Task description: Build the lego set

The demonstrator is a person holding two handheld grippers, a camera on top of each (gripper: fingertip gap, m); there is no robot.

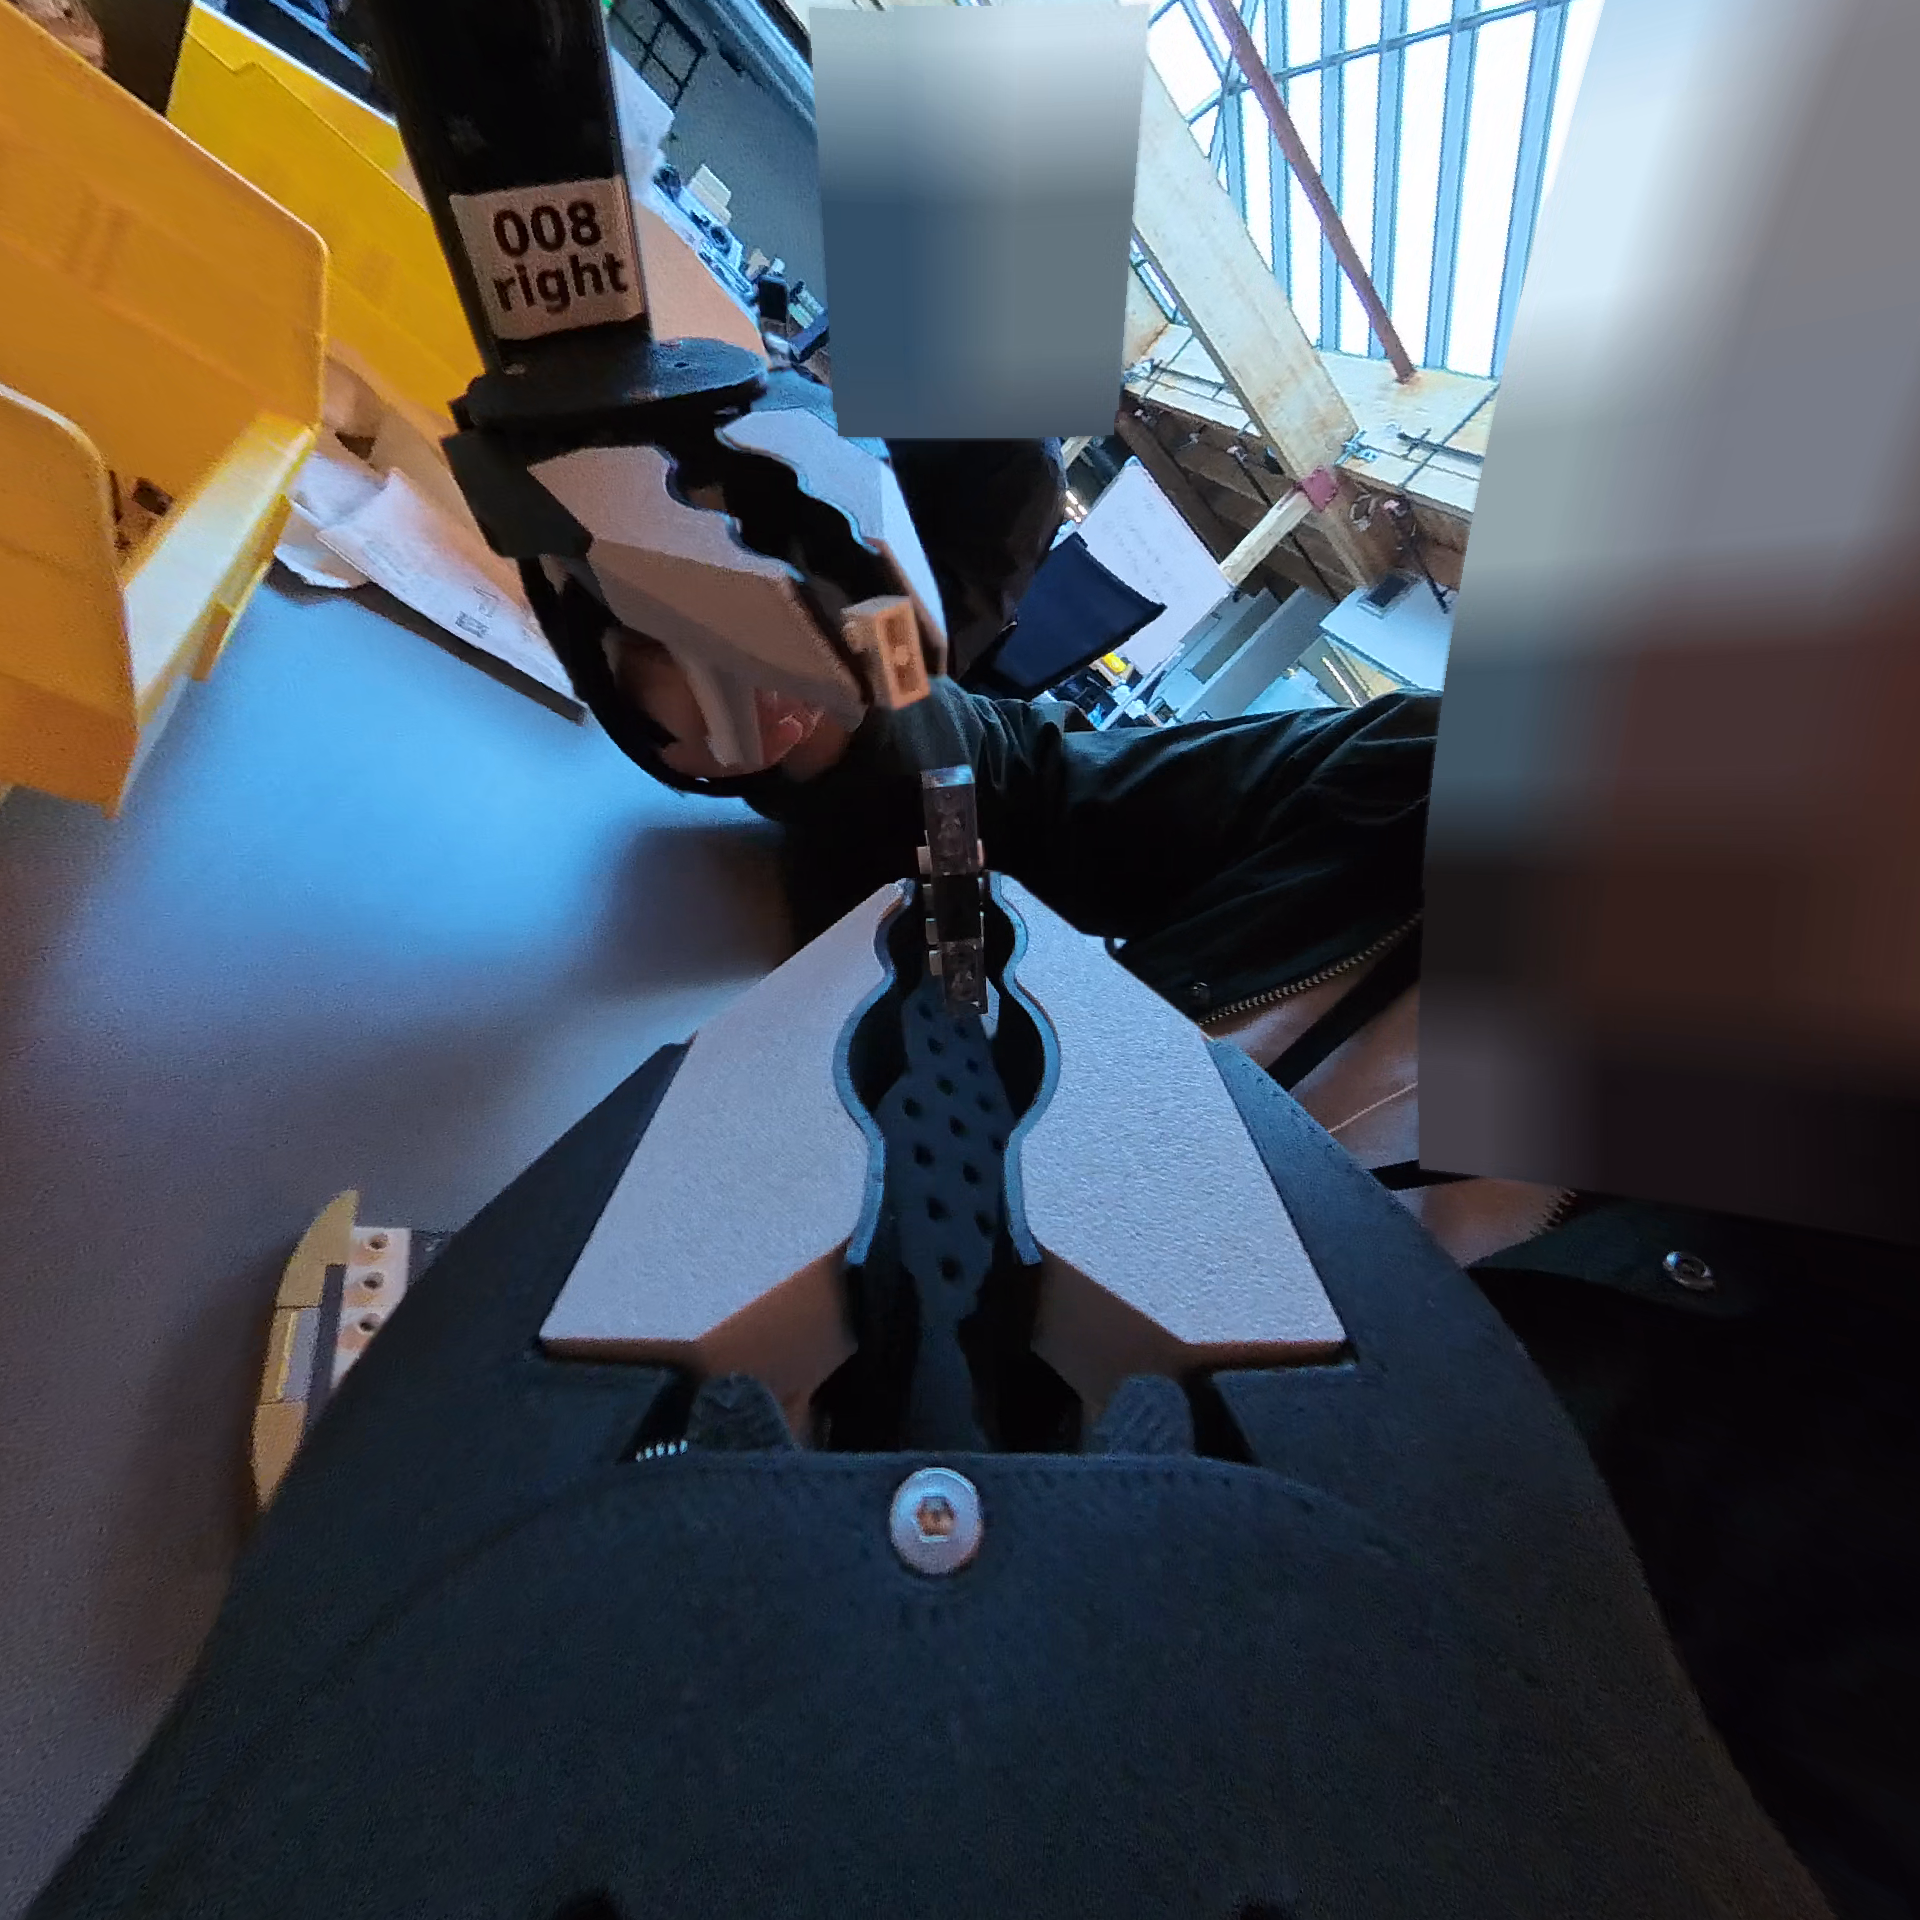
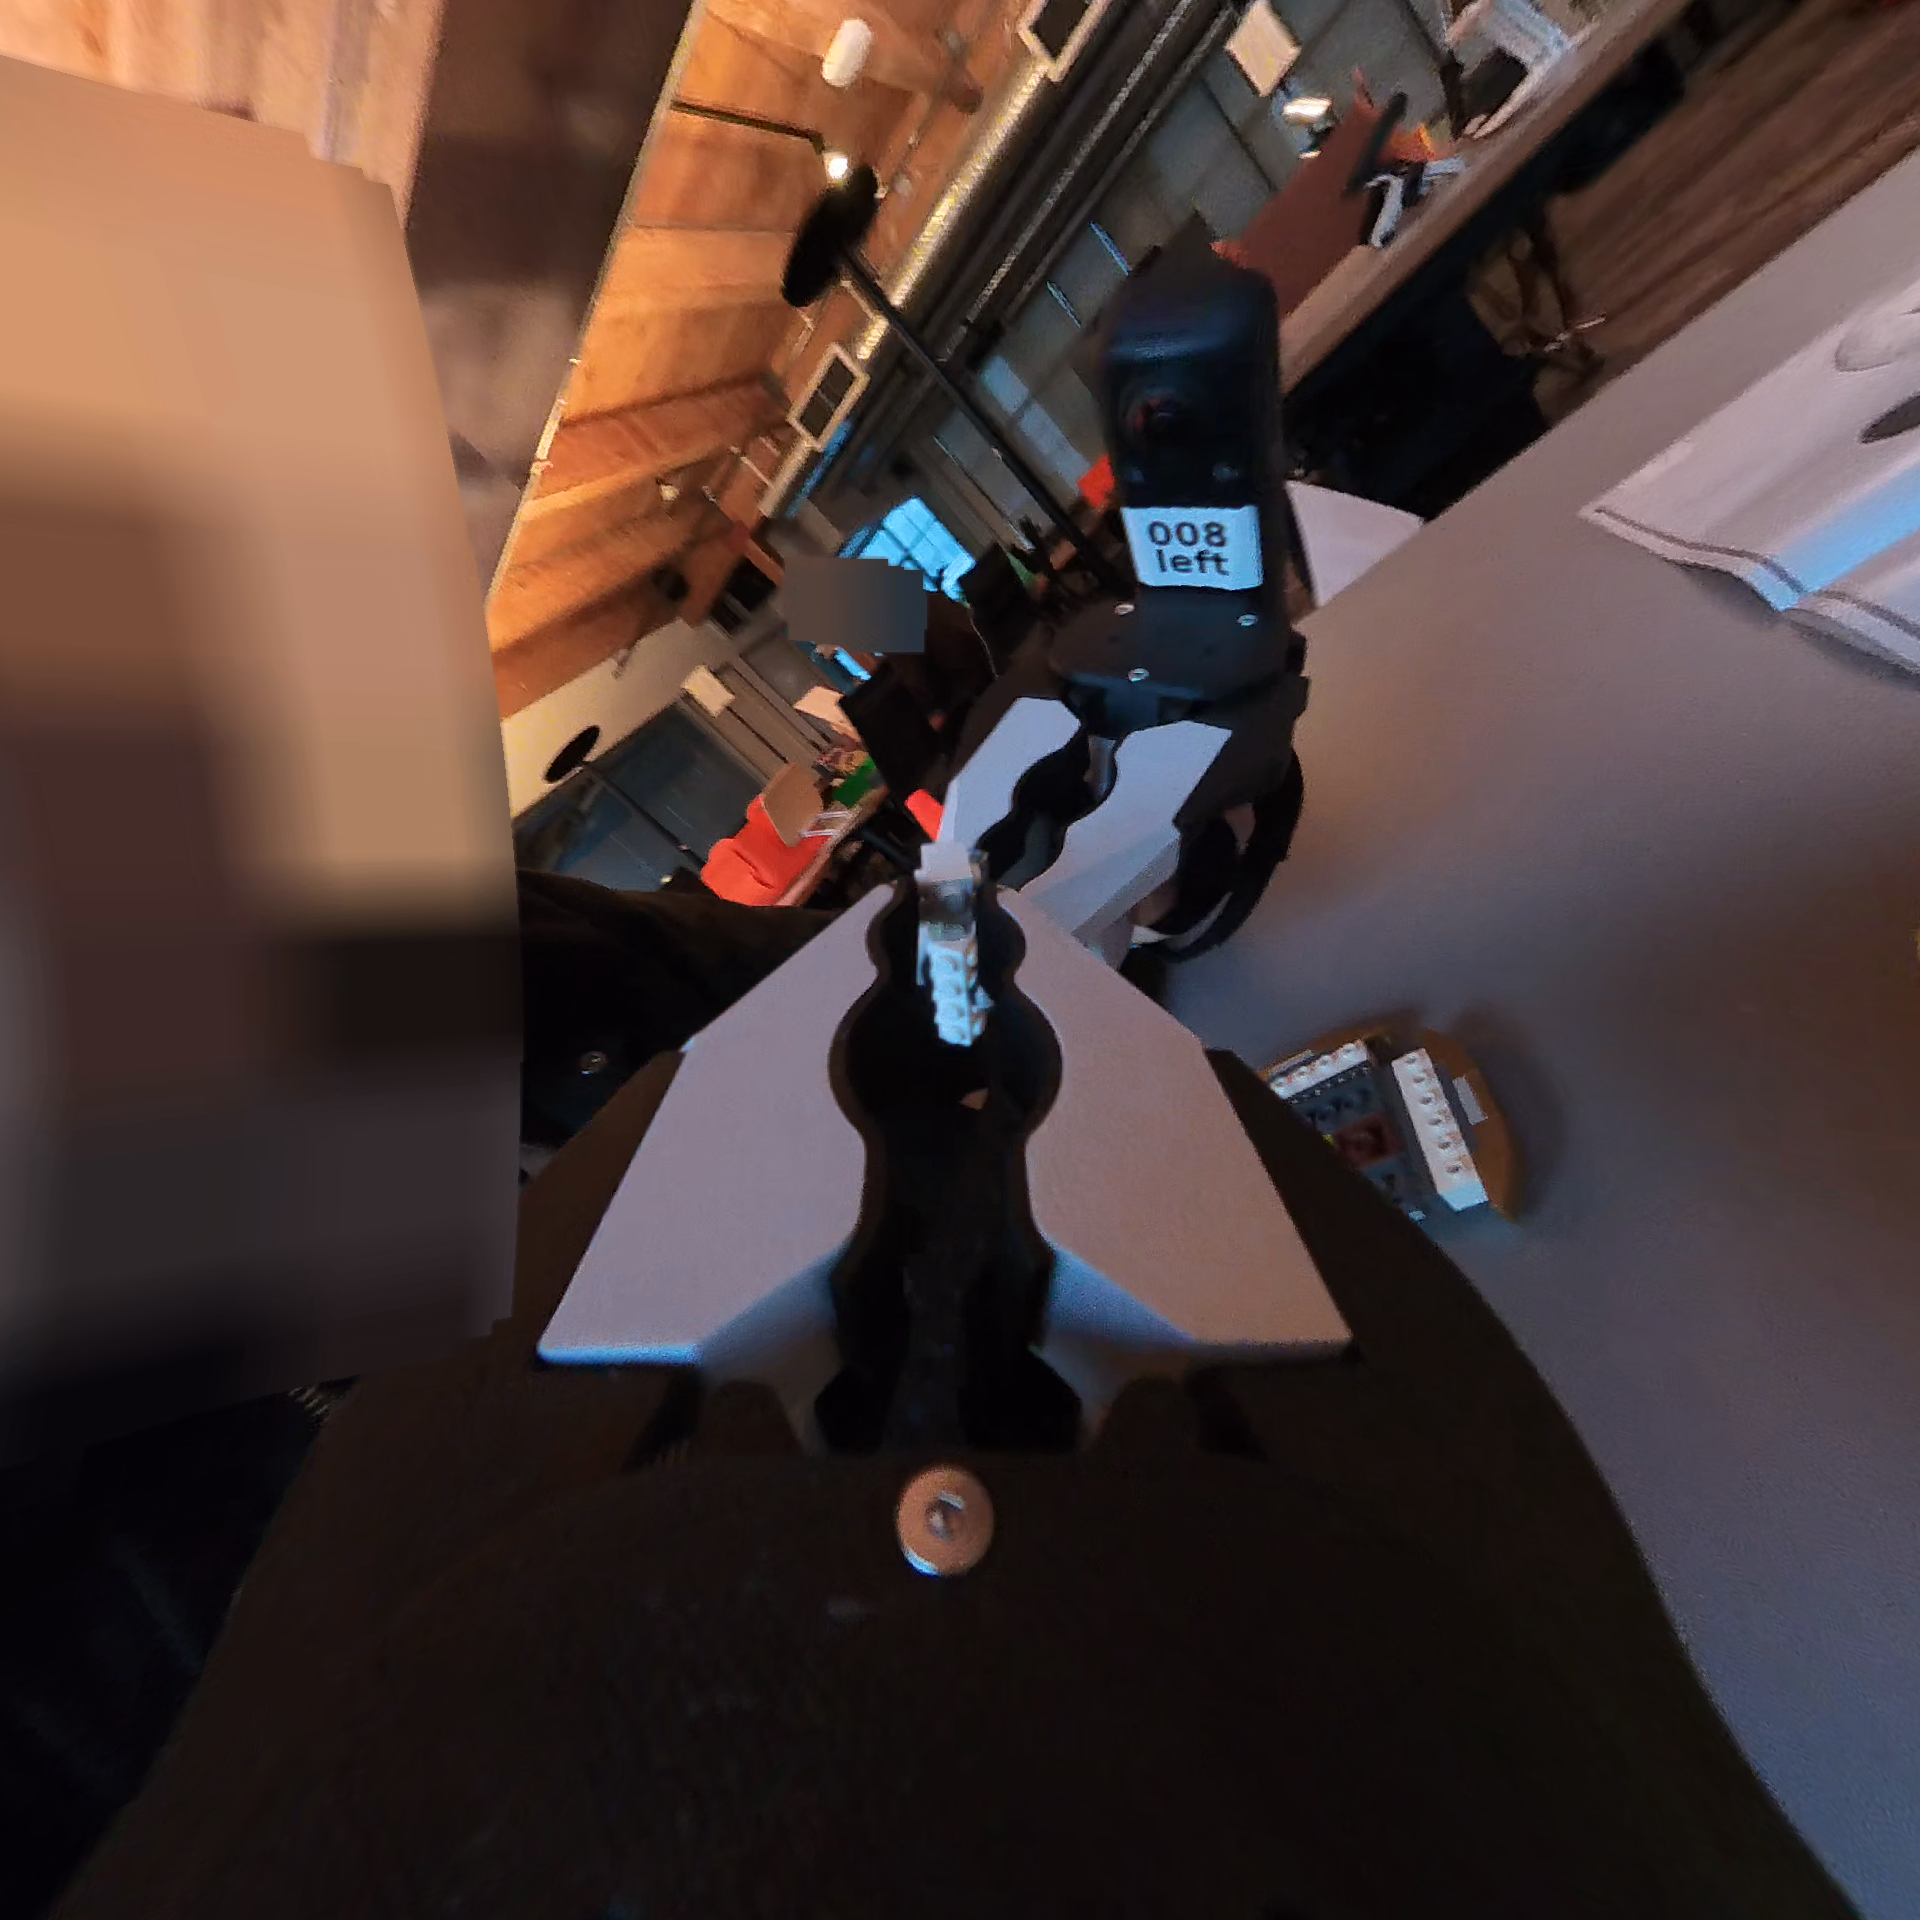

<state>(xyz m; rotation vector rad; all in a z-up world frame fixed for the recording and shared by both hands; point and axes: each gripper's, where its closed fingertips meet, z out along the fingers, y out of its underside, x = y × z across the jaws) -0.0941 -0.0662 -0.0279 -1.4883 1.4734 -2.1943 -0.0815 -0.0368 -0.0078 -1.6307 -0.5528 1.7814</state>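
Observation:
My left gripper [image 1: 951, 896] is shut on a narrow dark grey and black lego piece [image 1: 954, 831] that sticks out past its fingertips. My right gripper [image 1: 899, 636] comes in from the upper left, shut on a small pale brick [image 1: 896, 649] just above that dark piece. I cannot tell whether the two pieces touch. In the right wrist view my right gripper [image 2: 948, 896] is shut on the white studded brick [image 2: 951, 971]. The left gripper [image 2: 997, 844] faces it tip to tip. Both are held above the grey table [image 2: 1558, 831].
A partial lego build on a round tan base [image 2: 1392, 1127] lies on the table, and shows at the lower left in the left wrist view [image 1: 322, 1320]. Yellow bins [image 1: 135, 364] and papers [image 1: 416, 561] stand at the table's far side. A white booklet [image 2: 1787, 499] lies farther off. A person's dark sleeve [image 1: 1195, 810] is behind the grippers. My two grippers' fingertips are within a few centimetres of each other.

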